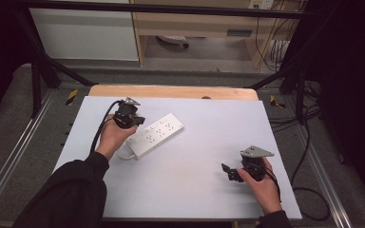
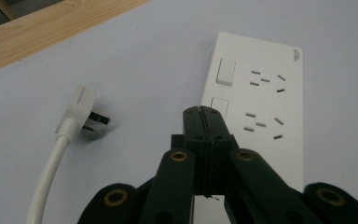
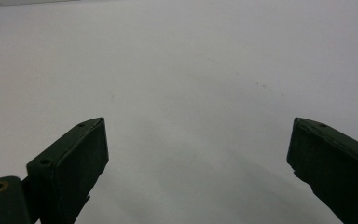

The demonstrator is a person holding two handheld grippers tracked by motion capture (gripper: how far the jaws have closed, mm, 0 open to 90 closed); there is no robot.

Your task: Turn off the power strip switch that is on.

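A white power strip (image 1: 155,135) lies slanted on the pale mat, left of centre. In the left gripper view the power strip (image 2: 265,93) shows two rocker switches and socket holes, and its white plug (image 2: 78,113) lies on the mat to the left with bare prongs and a white cord. My left gripper (image 1: 140,121) hovers over the strip's near-left end; the left gripper (image 2: 201,112) has its jaws pressed together with nothing between them. My right gripper (image 1: 226,170) rests near the mat's front right; the right gripper (image 3: 198,144) stands wide open over bare mat.
The pale mat (image 1: 204,118) covers a wooden table (image 1: 171,91) whose far edge shows beyond it. Black frame bars and cables (image 1: 309,156) run along the right side. A cabinet and a white panel stand behind the table.
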